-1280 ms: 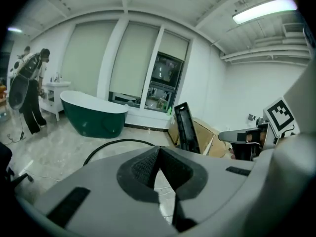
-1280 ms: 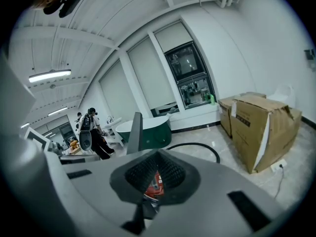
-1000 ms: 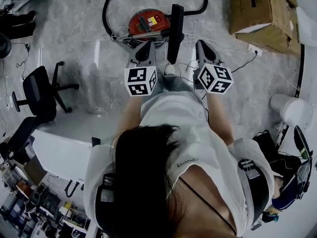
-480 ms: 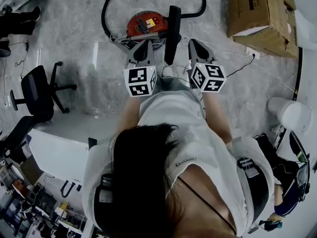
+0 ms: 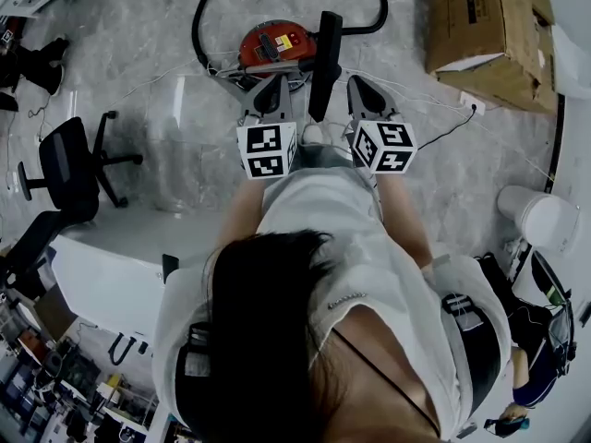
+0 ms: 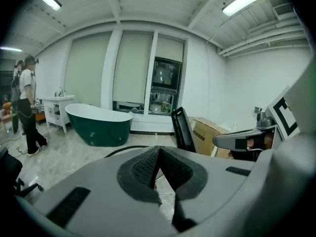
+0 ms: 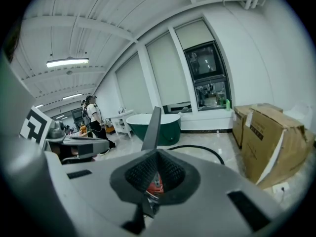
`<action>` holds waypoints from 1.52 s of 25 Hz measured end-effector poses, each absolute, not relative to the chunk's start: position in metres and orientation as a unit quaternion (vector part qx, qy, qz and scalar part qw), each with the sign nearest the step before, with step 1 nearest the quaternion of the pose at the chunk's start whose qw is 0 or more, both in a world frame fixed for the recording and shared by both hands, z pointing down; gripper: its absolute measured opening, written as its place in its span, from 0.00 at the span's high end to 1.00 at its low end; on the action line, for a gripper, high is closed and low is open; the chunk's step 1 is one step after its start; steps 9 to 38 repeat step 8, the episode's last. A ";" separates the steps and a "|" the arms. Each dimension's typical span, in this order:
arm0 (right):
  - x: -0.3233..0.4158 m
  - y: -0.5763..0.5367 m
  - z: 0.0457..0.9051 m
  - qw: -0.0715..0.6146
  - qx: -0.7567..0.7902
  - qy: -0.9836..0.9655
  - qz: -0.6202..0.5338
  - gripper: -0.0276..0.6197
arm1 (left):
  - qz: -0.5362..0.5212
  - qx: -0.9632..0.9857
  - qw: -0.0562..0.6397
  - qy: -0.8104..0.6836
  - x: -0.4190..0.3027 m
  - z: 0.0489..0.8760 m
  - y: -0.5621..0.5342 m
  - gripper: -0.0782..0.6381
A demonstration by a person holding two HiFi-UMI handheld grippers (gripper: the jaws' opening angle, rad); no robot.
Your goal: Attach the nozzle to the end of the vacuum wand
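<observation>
A red canister vacuum (image 5: 271, 44) sits on the marble floor, its black hose (image 5: 208, 12) looping behind it. A long flat black piece (image 5: 323, 63), wand or nozzle I cannot tell, stands upright beside the canister. My left gripper (image 5: 268, 90) is just left of that piece and my right gripper (image 5: 362, 90) just right of it. Both are shut and empty. In the left gripper view the black piece (image 6: 182, 130) rises beyond the closed left gripper (image 6: 158, 154). In the right gripper view the closed right gripper (image 7: 157, 157) points at the black piece (image 7: 151, 127) and the red canister (image 7: 154, 182).
A cardboard box (image 5: 485, 26) lies at the upper right, and a black office chair (image 5: 69, 169) at the left. A white cylinder (image 5: 540, 215) stands at the right. A green bathtub (image 6: 98, 125) and a standing person (image 6: 27, 107) are farther off.
My right gripper has shifted left, closer to the black upright piece. The left gripper has stayed where it was. Both have remained shut.
</observation>
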State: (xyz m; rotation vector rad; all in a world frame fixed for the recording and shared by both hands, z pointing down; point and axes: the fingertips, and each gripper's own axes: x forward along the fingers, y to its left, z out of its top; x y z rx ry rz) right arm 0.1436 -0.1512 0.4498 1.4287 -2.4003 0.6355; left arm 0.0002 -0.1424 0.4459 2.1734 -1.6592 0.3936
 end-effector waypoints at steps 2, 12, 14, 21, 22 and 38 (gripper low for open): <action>0.141 -0.151 0.449 0.141 0.492 -0.832 0.216 0.94 | 0.139 0.774 0.189 -0.588 0.001 0.446 -0.140 0.89; 0.140 -0.151 0.449 0.144 0.491 -0.833 0.210 0.94 | 0.140 0.772 0.191 -0.590 0.001 0.449 -0.135 0.89; 0.140 -0.151 0.449 0.144 0.491 -0.833 0.210 0.94 | 0.140 0.772 0.191 -0.590 0.001 0.449 -0.135 0.89; 0.140 -0.151 0.449 0.144 0.491 -0.833 0.210 0.94 | 0.140 0.772 0.191 -0.590 0.001 0.449 -0.135 0.89; 0.140 -0.151 0.449 0.144 0.491 -0.833 0.210 0.94 | 0.140 0.772 0.191 -0.590 0.001 0.449 -0.135 0.89; 0.140 -0.151 0.449 0.144 0.491 -0.833 0.210 0.94 | 0.140 0.772 0.191 -0.590 0.001 0.449 -0.135 0.89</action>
